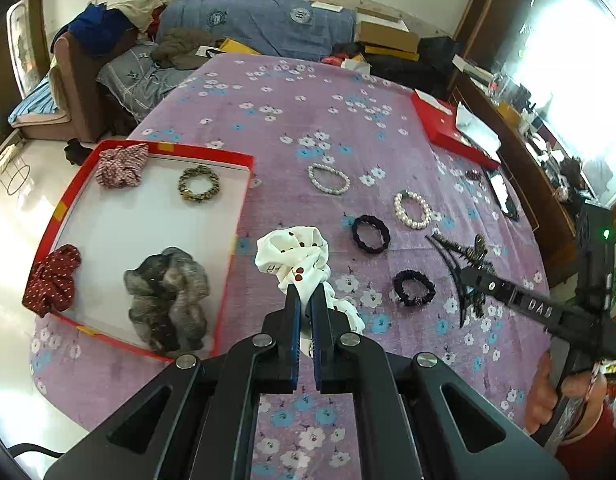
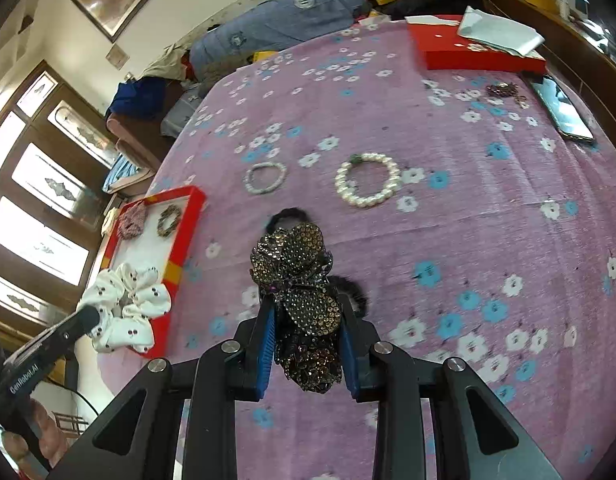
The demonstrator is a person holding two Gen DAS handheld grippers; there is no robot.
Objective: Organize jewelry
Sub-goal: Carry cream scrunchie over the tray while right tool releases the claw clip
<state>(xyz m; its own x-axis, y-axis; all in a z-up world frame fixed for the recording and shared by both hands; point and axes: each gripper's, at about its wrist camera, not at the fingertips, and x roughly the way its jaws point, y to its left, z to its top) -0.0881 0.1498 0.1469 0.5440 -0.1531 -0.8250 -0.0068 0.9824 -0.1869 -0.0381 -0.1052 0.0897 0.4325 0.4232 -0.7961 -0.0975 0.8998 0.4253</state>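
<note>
Left wrist view: the red tray (image 1: 243, 160) lies left of the left gripper (image 1: 305, 292), clenched on the white scrunchie (image 1: 293, 254); right gripper (image 2: 308, 308) grasps the sequined bow clip (image 2: 293, 264). Carrying step, I judge; next, release both over the tray.

The tray (image 1: 47, 236) sits at the left edge of the table (image 1: 291, 120) and contains four scrunchies and one bracelet (image 1: 198, 183). To its right, on the tablecloth, lie two bead bracelets, two hair ties and a box (image 1: 448, 132) beyond them.
</note>
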